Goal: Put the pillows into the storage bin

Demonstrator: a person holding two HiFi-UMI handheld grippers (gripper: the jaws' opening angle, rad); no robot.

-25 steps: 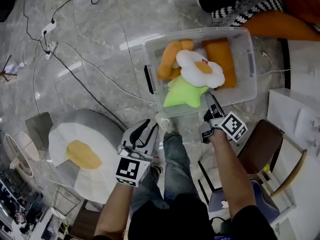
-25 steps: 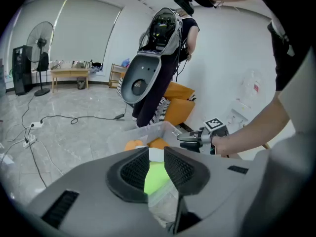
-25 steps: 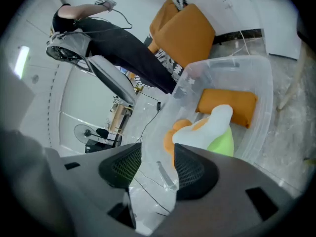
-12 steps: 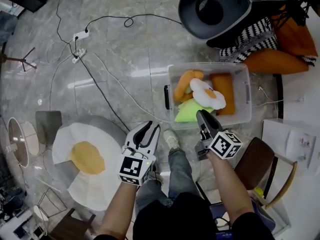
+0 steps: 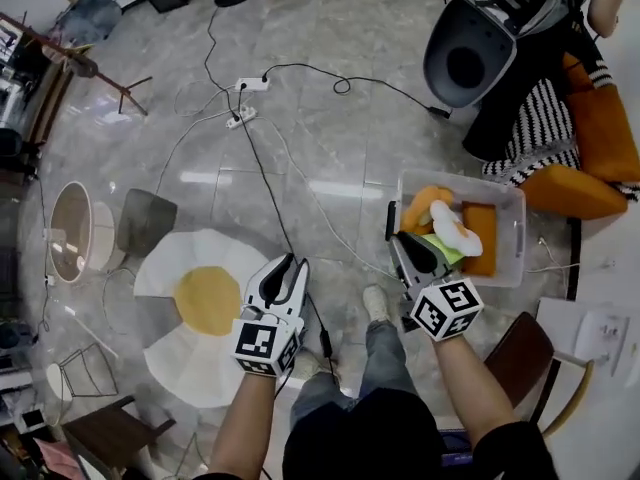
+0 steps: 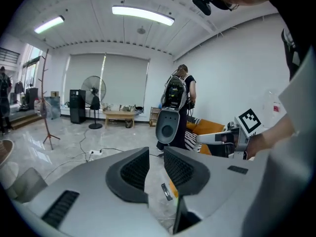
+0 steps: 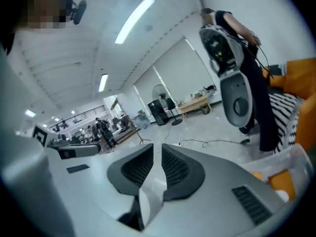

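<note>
The clear storage bin (image 5: pixel 505 200) stands on the floor at the right and holds an orange pillow (image 5: pixel 427 205), a white fried-egg pillow (image 5: pixel 455 234), a green pillow (image 5: pixel 452 253) and an orange square one (image 5: pixel 482 238). A large fried-egg pillow (image 5: pixel 205 303) lies on the floor at the left. My left gripper (image 5: pixel 284 266) hovers beside that pillow's right edge, its jaws a little apart and empty (image 6: pixel 156 157). My right gripper (image 5: pixel 407 249) hangs over the bin's near left corner. Its jaws have just been closing to a thin slit, with nothing between them (image 7: pixel 157 154).
A grey pod chair (image 5: pixel 470 58) and orange cushions (image 5: pixel 600 138) sit beyond the bin. Cables and a power strip (image 5: pixel 248 86) cross the floor. A brown chair (image 5: pixel 515 343) stands by my right arm, a grey stool (image 5: pixel 145 223) to the left. A person (image 6: pixel 182 90) stands far off.
Both grippers have lifted up and back from the floor. The right one left the green pillow, rolled over and narrowed its jaws. The view has pulled away, so the bin looks smaller.
</note>
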